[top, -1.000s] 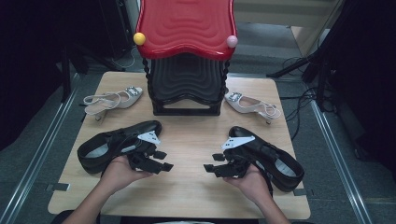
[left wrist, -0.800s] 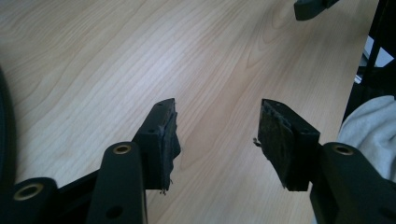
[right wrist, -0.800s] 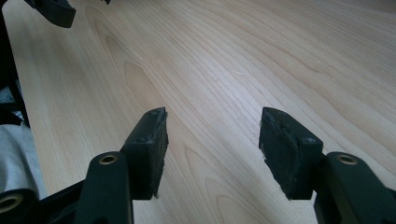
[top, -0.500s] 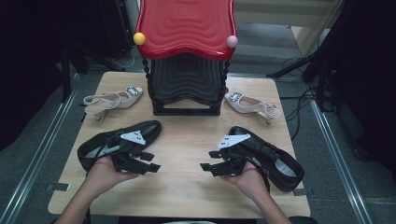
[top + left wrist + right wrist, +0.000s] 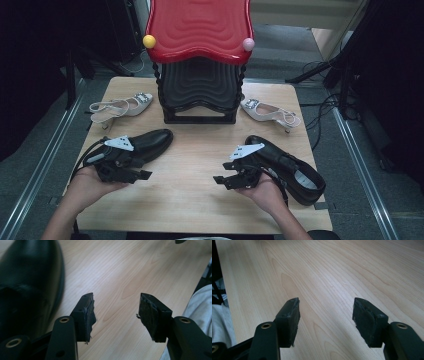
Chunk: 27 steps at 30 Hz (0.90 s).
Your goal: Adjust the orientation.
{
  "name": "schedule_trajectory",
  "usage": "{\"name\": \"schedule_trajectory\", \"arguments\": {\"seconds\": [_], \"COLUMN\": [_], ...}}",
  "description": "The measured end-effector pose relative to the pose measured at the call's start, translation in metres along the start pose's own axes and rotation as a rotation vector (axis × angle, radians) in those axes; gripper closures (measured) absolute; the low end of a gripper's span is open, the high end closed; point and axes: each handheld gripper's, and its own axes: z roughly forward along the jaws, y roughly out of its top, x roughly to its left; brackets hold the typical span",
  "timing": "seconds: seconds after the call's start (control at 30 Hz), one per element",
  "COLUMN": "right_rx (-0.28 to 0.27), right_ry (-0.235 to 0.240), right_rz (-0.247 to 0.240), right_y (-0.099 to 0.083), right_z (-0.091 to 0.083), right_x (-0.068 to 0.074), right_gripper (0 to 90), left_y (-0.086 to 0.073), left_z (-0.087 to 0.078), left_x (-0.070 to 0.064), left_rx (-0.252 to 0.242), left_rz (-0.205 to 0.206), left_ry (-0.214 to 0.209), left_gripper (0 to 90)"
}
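Note:
Two black leather shoes lie on the wooden table (image 5: 200,165): one (image 5: 147,141) at the left, one (image 5: 287,167) at the right. My left gripper (image 5: 142,169) hovers low just in front of the left shoe, open, nothing between its jaws. In the left gripper view that black shoe (image 5: 27,282) sits to the left of my open gripper (image 5: 115,305). My right gripper (image 5: 222,179) is held beside the right shoe's toe, also open. The right gripper view has my gripper (image 5: 325,307) above bare wood (image 5: 332,272).
A red and black tiered shoe rack (image 5: 200,60) stands at the table's back middle. One pale heeled sandal (image 5: 120,106) lies left of it, another (image 5: 270,111) lies to its right. Metal floor rails run along both sides of the table.
Both hands have drawn back toward the table's front edge. The left gripper has slid left along the shoe, the right gripper slightly left off its shoe's toe.

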Motion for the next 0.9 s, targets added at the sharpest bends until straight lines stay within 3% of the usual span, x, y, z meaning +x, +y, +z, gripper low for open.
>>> {"name": "schedule_trajectory", "arguments": {"seconds": [0.17, 0.3, 0.37, 0.4, 0.57, 0.7, 0.9], "right_rx": [0.014, 0.020, 0.022, 0.022, 0.021, 0.023, 0.035], "right_ry": [-0.003, -0.004, -0.007, -0.006, -0.009, -0.010, -0.007], "right_rz": [-0.013, -0.014, -0.016, -0.015, -0.010, -0.014, -0.017], "right_y": [0.000, 0.000, 0.000, 0.000, -0.001, -0.001, -0.001], "right_z": [0.004, 0.005, 0.005, 0.005, 0.005, 0.006, 0.009], "right_x": [0.002, 0.003, 0.003, 0.003, 0.002, 0.002, 0.002], "right_gripper": [38.9, 38.8, 38.8, 38.9, 38.8, 38.8, 38.8], "left_y": [-0.005, -0.014, -0.016, -0.021, -0.033, -0.039, -0.032], "left_z": [-0.013, -0.029, -0.032, -0.038, -0.048, -0.042, -0.014], "left_x": [0.006, 0.014, 0.016, 0.023, 0.037, 0.048, 0.059], "left_rx": [-0.013, -0.007, -0.016, -0.030, -0.045, -0.027, 0.000], "left_rz": [-0.019, -0.038, -0.036, -0.068, -0.123, -0.146, -0.142], "left_ry": [0.022, 0.089, 0.093, 0.095, 0.103, 0.146, 0.122], "left_gripper": [45.7, 45.4, 46.0, 46.0, 46.0, 45.9, 50.0]}}
